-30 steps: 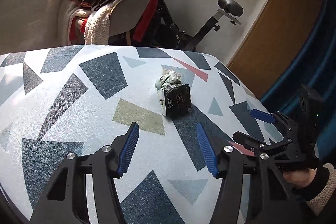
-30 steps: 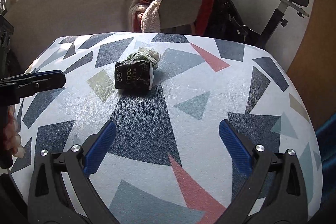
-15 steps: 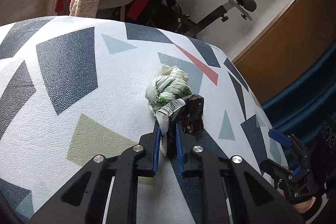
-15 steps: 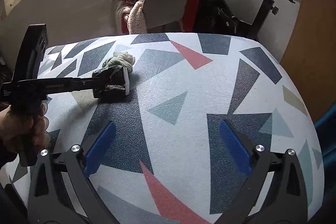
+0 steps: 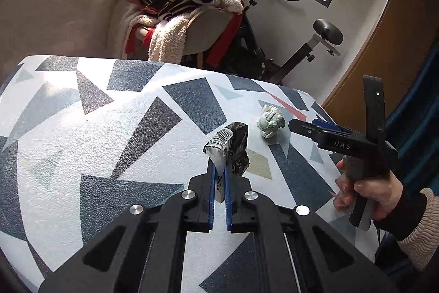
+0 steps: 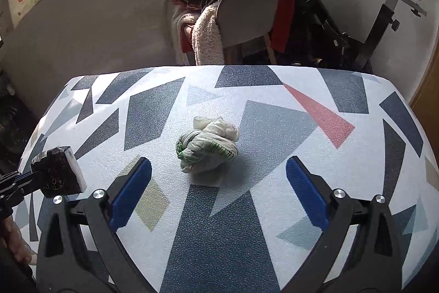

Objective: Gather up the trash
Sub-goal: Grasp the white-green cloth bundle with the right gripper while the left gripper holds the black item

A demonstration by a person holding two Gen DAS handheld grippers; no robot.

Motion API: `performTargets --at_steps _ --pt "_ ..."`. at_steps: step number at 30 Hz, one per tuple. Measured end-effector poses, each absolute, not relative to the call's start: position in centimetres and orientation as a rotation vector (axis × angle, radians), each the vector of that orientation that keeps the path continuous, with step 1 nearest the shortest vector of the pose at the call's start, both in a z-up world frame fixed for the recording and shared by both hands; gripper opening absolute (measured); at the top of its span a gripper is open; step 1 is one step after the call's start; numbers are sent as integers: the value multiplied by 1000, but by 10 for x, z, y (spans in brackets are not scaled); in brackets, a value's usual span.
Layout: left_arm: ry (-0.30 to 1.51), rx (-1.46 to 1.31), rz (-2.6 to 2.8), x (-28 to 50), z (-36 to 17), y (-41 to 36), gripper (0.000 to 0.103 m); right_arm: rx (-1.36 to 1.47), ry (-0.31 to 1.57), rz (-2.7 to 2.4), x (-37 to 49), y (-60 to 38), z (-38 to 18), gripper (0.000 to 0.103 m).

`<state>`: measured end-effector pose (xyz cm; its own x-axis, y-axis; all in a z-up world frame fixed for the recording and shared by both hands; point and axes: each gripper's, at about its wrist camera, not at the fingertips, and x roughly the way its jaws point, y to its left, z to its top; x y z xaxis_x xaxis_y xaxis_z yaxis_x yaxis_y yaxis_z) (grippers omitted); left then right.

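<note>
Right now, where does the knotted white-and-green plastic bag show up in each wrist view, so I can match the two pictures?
Left wrist: the knotted bag lies on the table right of centre, beyond the black wrapper pinched in the left gripper.
Right wrist: the bag sits mid-frame on the table, just ahead of the open right gripper.
Shared landmark: the red triangle printed on the tablecloth, just right of the bag in both views.

surface: patterned table; on it: knotted plastic bag
</note>
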<state>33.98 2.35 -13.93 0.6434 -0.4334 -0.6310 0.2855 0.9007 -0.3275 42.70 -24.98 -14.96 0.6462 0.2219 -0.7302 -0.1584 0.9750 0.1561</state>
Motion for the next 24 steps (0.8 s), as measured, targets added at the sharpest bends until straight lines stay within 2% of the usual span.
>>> performTargets --at_steps 5,6,7,9,16,24 --pt "761 -243 -373 322 -138 56 6 121 917 166 471 -227 -162 96" --pt "758 -244 -367 319 -138 60 6 98 949 149 477 -221 -167 92" --pt "755 -245 -363 316 -138 64 6 75 980 133 482 -216 -172 77" --pt "751 -244 -356 310 -136 70 6 46 1038 125 487 -209 -179 63" --pt "727 -256 -373 289 -125 73 6 -33 963 200 445 -197 -157 63" --pt "704 -202 -438 229 -106 41 6 -23 884 292 358 -213 -118 63"
